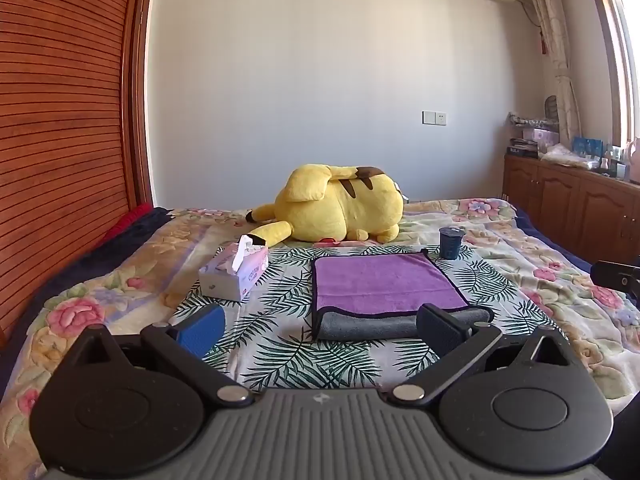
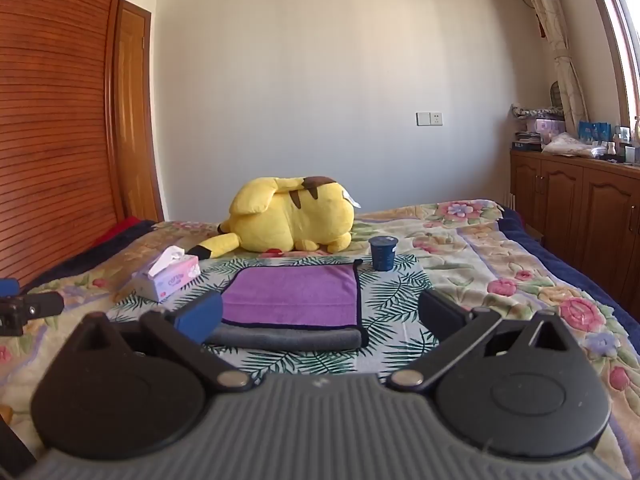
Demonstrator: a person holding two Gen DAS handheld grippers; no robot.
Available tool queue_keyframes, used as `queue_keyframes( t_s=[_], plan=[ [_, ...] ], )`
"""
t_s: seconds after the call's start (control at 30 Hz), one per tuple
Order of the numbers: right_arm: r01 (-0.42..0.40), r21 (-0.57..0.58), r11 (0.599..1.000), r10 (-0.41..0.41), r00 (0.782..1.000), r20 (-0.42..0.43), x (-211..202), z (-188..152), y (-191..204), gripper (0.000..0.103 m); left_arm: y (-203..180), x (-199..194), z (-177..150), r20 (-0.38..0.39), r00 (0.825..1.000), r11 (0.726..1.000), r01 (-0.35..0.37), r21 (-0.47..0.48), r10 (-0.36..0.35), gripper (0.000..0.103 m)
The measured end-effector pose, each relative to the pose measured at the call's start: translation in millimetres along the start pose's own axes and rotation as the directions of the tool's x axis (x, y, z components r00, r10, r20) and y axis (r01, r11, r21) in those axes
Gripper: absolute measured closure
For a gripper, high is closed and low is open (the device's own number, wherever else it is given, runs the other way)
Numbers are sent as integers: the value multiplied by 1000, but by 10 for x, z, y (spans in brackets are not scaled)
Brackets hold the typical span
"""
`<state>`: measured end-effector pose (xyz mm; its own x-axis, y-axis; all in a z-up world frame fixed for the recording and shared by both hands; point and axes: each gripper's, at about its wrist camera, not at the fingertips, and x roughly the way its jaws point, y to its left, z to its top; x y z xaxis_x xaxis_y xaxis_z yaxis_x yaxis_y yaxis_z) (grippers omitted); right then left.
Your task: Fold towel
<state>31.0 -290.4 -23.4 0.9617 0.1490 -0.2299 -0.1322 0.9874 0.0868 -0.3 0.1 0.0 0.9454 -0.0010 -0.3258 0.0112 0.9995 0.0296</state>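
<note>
Jaws of both the left gripper (image 1: 320, 326) and right gripper (image 2: 320, 316) gape wide, empty, near the folded towel (image 1: 382, 286) on the bed (image 1: 540, 248).

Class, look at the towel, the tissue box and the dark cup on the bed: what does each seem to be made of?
Towel: soft microfibre-like cloth, purple face, grey back, dark stitched edge; matte nap.
Tissue box: printed cardboard by its crisp folded edges, paper tissue sticking out.
Cup: probably plastic, dark blue, slightly glossy; too small to be sure.
</note>
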Motion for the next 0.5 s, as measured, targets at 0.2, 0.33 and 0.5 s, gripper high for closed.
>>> queue_keyframes(
  t_s=[0.2,0.33,0.5],
  plan=[
    [-1,0,1000,1,1000,3,0,-2,-1,0,-6,-11,0,0,1000,1000,0,1,0,18],
    [0,-2,1000,0,1000,1,3,-4,0,0,-1,3,1,-5,1000,1000,-1,2,1,18],
    [0,-2,1000,0,1000,0,2,-4,-1,0,-2,1,1,-4,1000,1000,-1,1,1,18]
  ],
)
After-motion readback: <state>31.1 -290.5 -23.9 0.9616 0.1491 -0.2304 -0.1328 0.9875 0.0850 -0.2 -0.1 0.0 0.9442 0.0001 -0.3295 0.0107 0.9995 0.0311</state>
